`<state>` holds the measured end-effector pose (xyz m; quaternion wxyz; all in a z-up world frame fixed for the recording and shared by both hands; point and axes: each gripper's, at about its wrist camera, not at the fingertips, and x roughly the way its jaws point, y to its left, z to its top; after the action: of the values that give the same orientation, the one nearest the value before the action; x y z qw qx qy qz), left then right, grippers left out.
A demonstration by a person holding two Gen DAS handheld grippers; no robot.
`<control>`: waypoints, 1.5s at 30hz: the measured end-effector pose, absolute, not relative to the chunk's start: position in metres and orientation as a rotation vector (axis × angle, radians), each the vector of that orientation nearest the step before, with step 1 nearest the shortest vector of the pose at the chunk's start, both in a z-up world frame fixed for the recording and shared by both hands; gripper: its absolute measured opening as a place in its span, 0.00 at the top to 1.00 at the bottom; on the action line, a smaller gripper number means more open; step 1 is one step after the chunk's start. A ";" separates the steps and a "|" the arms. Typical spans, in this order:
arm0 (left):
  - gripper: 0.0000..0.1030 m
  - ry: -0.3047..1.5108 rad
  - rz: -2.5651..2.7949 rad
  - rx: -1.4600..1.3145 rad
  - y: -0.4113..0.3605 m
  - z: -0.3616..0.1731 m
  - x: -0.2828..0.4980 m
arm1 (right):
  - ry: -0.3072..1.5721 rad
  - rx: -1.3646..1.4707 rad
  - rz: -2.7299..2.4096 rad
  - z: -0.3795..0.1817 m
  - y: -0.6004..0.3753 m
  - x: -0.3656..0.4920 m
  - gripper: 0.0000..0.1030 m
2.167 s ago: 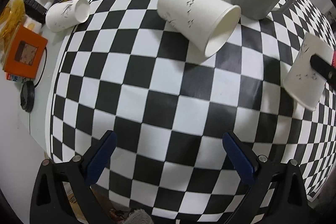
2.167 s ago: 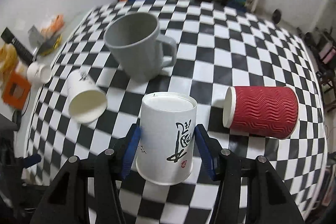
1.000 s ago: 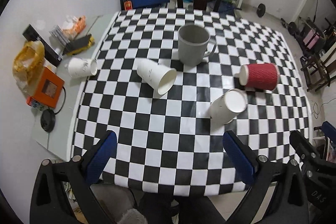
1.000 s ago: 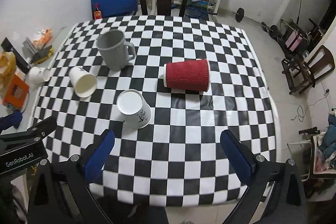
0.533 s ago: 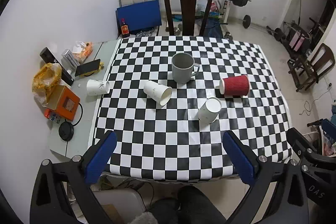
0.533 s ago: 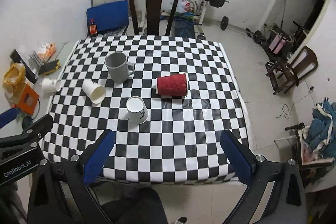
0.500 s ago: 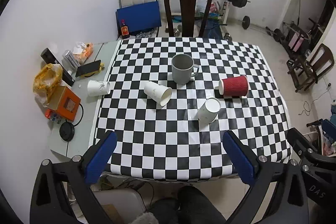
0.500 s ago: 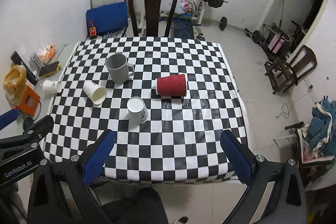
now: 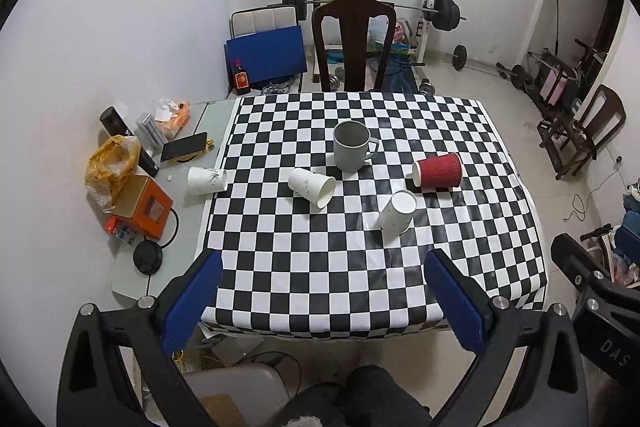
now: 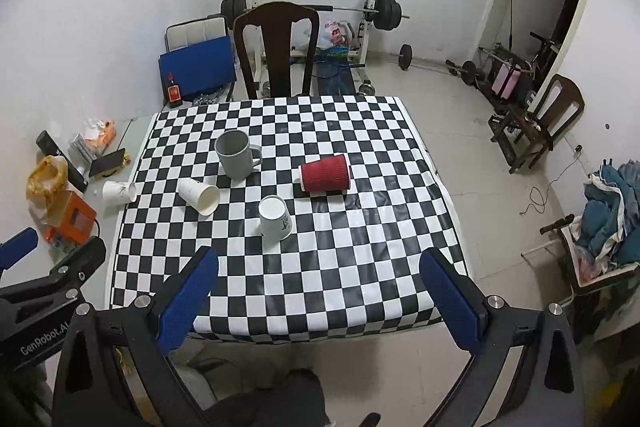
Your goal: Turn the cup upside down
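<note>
1. While both grippers hang well back from the checkered black-and-white surface (image 10: 360,227), the white paper cup with black script (image 10: 275,218) stands on it mouth-down, base up, at about 6 o'clock from the grey ceramic mug (image 10: 236,153).
2. Left gripper (image 9: 326,301): jaws spread wide, nothing between them.
3. Right gripper (image 10: 318,297): likewise wide apart and empty.
4. Judging by that cup's pose, the flip looks done for it.
5. Other cups lie on their sides: a red ribbed paper cup (image 10: 325,172) at 3 o'clock from the mug, a plain white paper cup (image 10: 199,196) at 8 o'clock, and another white paper cup (image 10: 118,192) off the cloth's left edge.
6. Whether those also need turning I cannot tell; if so, most work remains.
</note>
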<state>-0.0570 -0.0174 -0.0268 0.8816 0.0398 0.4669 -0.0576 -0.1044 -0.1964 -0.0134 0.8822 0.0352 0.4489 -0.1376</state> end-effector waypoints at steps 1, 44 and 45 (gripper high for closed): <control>0.00 0.970 -0.121 0.080 -0.017 -0.026 -0.059 | 0.932 0.078 -0.285 -0.011 -0.195 -0.107 0.01; 0.00 0.943 -0.093 0.057 -0.027 0.002 -0.068 | 0.891 0.035 -0.266 0.022 -0.213 -0.121 0.01; 0.00 0.943 -0.093 0.060 -0.026 0.001 -0.068 | 0.893 0.034 -0.265 0.021 -0.213 -0.122 0.01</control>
<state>-0.0680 -0.0261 0.0014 0.8894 0.0290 0.4539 -0.0447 -0.1222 -0.2129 0.0208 0.8934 0.0163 0.4305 -0.1278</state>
